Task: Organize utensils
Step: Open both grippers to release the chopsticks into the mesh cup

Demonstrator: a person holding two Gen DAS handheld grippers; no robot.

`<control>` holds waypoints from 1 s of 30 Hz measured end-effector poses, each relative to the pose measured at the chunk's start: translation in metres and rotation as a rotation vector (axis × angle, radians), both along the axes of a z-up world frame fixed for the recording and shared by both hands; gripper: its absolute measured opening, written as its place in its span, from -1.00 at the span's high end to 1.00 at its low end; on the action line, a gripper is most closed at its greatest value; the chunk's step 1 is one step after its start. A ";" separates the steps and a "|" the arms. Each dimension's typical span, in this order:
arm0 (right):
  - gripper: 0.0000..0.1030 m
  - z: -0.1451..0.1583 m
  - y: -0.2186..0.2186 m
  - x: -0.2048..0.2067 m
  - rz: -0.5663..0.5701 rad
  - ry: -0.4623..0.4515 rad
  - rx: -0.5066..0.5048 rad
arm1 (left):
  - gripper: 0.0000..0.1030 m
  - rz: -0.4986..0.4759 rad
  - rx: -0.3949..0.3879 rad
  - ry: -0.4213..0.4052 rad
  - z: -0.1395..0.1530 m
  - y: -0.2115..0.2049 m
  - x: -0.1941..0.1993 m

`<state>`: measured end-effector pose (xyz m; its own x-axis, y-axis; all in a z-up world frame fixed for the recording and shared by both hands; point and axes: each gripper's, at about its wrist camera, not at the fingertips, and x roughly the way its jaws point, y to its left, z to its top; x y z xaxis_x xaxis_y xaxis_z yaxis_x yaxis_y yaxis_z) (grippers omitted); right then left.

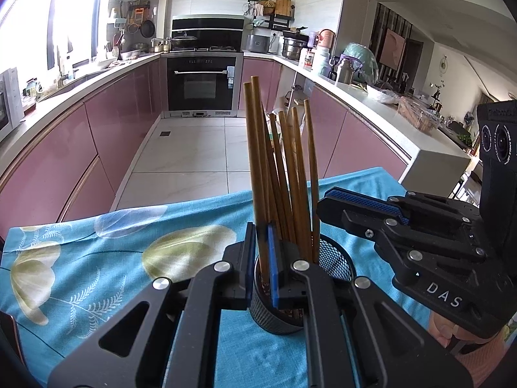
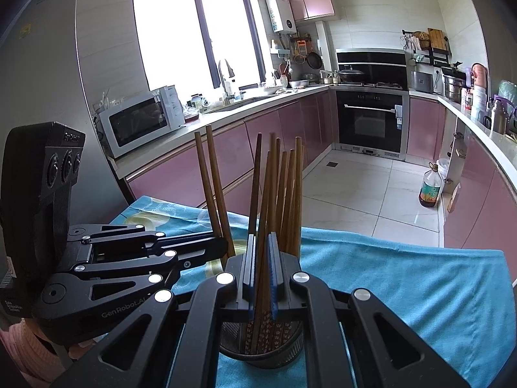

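Each claw, left claw (image 1: pixel 259 252) and right claw (image 2: pixel 261 268), is pinching light, stiff, slippery chopsticks (image 1: pixel 258 161) low above the mesh cup (image 1: pixel 339 263); gripping mid-shaft seems safest.

A home kitchen. Ahead of the claws stands a built-in oven (image 2: pixel 370 123) under a hob with a pot on it, and pink cabinet fronts (image 2: pixel 226 161) run along both sides. Off to the left, a microwave (image 2: pixel 139 123) and a sink tap below a bright window (image 2: pixel 194 32) (a wall boiler hangs beside it). Right of the claws, the counter (image 1: pixel 371 97) is crowded with pots and flasks.
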<state>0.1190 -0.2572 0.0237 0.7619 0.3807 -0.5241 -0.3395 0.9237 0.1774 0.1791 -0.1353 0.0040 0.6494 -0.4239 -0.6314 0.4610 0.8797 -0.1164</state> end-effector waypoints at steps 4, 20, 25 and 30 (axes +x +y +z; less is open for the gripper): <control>0.86 0.000 0.000 -0.001 0.001 0.001 0.002 | 0.80 -0.002 -0.005 0.007 -0.002 0.001 0.001; 0.43 -0.007 -0.002 -0.011 -0.002 0.006 0.007 | 0.01 0.066 -0.024 -0.042 -0.004 0.024 -0.024; -0.14 -0.011 -0.003 -0.021 -0.035 -0.011 -0.005 | -0.38 0.115 -0.020 -0.102 -0.001 0.040 -0.042; -0.45 -0.015 -0.005 -0.035 -0.070 -0.026 -0.011 | -0.72 0.174 -0.018 -0.165 -0.001 0.062 -0.062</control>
